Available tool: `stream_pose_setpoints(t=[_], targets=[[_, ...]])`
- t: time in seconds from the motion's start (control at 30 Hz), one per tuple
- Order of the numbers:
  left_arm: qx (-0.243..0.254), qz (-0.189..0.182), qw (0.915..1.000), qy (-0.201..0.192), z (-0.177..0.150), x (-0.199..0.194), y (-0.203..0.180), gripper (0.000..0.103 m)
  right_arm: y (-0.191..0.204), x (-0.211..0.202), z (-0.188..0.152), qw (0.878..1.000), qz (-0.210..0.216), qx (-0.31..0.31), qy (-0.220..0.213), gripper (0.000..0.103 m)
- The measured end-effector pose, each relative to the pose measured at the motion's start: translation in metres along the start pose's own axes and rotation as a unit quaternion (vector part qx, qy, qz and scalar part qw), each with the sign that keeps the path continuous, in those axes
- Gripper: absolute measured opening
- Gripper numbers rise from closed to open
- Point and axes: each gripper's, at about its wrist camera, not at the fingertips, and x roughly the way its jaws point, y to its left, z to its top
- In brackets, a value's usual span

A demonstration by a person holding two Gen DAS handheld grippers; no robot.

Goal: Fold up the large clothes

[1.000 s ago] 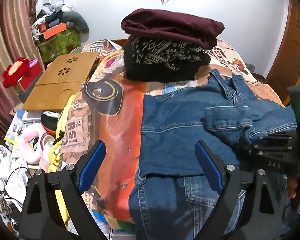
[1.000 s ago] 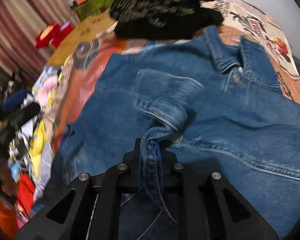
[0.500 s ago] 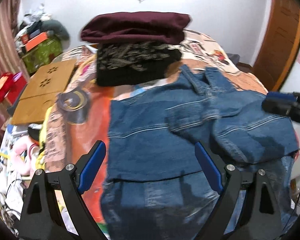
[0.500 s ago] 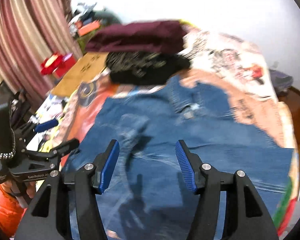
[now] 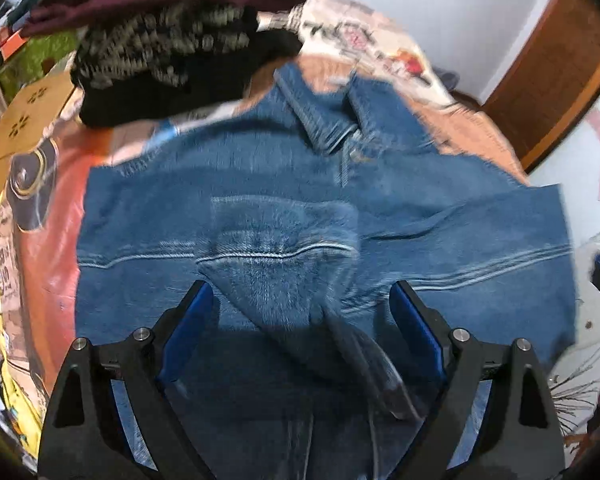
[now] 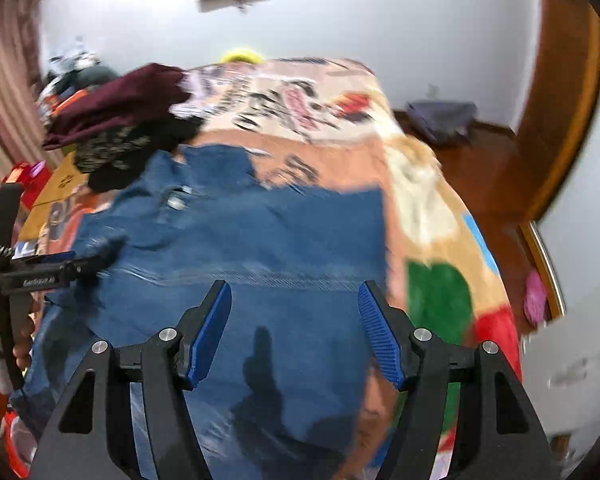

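Left wrist view: the left claw (image 5: 302,330) is spread wide with nothing between its blue pads, and it sits lower and closer over the jacket (image 5: 260,184) than it did half a second ago, when it looked across the whole bed (image 5: 472,128) from further back. The sleeve (image 5: 276,252), which the right claw held pinched a second ago, now lies loose across the middle of the jacket, folded inward, its end running toward the gap between the left pads. The collar (image 5: 324,128) points away toward the folded pile (image 5: 168,52) at the head of the bed. This view is motion-blurred, so whether the pads touch the denim cannot be told.

Right wrist view: the right claw (image 6: 296,330) is also wide open and empty, having let the sleeve go and swung out to the jacket's right side. The jacket (image 6: 260,240) lies flat on the bed (image 6: 420,208), its right edge straight, just inside the right pad's line. The left claw (image 6: 92,258) shows at the left edge, over the sleeve area.

My reading: one sleeve is laid in and released, so that fold is done. Both claws are free, and the next step is probably folding the right side or opposite sleeve inward.
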Motion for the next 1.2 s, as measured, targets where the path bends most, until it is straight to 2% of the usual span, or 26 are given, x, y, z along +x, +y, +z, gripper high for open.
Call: stream_pose_setpoints(t=[0.07,0.1,0.17,0.2,0.23,0.27,0.37,0.53,0.6,0.7,0.77,0.83,0.9,0.93,1.0,1.03,1.07,1.2], targets=[[0.002,0.012,0.9999,0.01,0.001,0.012,-0.002,0.074,-0.015,0.0,-0.009,1.0,-0.004,0.02,0.006,0.062],[0.007,0.025,0.9997,0.002,0.003,0.014,-0.004,0.071,-0.021,0.0,-0.013,1.0,-0.006,0.03,0.008,0.062],[0.02,0.043,0.9988,-0.009,0.007,0.013,-0.007,0.053,-0.034,-0.001,-0.019,0.999,-0.007,0.051,0.012,0.062],[0.026,0.045,0.9985,-0.019,0.011,0.009,-0.009,0.048,-0.038,0.0,-0.02,0.998,-0.007,0.061,0.013,0.062],[0.028,0.041,0.9983,-0.03,0.016,0.003,-0.009,0.036,-0.042,0.0,-0.021,0.998,-0.007,0.067,0.014,0.062],[0.029,0.037,0.9982,-0.037,0.021,-0.001,-0.008,0.029,-0.047,0.0,-0.021,0.997,-0.009,0.071,0.015,0.062],[0.027,0.01,0.9964,-0.08,0.037,-0.03,-0.005,0.025,-0.049,-0.001,-0.014,0.997,-0.014,0.079,0.01,0.062],[0.038,0.005,0.9849,-0.169,0.058,-0.094,0.006,0.024,-0.04,-0.005,-0.006,0.997,-0.008,0.07,-0.012,0.062],[0.034,0.004,0.9822,-0.185,0.062,-0.107,0.016,0.024,-0.034,-0.002,-0.005,0.998,-0.002,0.065,-0.011,0.062],[0.035,0.02,0.9815,-0.187,0.062,-0.107,0.035,0.024,-0.022,0.012,-0.006,0.999,0.01,0.051,0.006,0.062],[0.021,0.035,0.9848,-0.169,0.054,-0.095,0.054,0.027,-0.014,0.026,-0.01,0.999,0.013,0.042,0.027,0.062],[0.002,0.036,0.9906,-0.132,0.045,-0.075,0.074,0.032,-0.01,0.038,-0.017,0.998,0.012,0.04,0.045,0.062],[-0.016,0.04,0.9953,-0.087,0.031,-0.05,0.096,0.038,-0.01,0.041,-0.02,0.998,0.005,0.042,0.044,0.065],[-0.02,0.055,0.9953,-0.078,0.022,-0.044,0.104,0.039,-0.012,0.04,-0.021,0.998,0.002,0.046,0.041,0.071],[-0.024,0.096,0.9938,-0.051,0.006,-0.029,0.122,0.041,-0.017,0.038,-0.021,0.998,0.003,0.056,0.042,0.074],[-0.031,0.11,0.9928,-0.036,-0.005,-0.022,0.136,0.049,-0.02,0.038,-0.021,0.997,0.009,0.063,0.045,0.074],[-0.04,0.115,0.9922,-0.027,-0.014,-0.019,0.147,0.054,-0.023,0.038,-0.022,0.997,0.012,0.068,0.046,0.074],[-0.078,0.129,0.9884,0.013,-0.045,-0.006,0.187,0.057,-0.024,0.038,-0.023,0.996,0.013,0.077,0.047,0.076]])
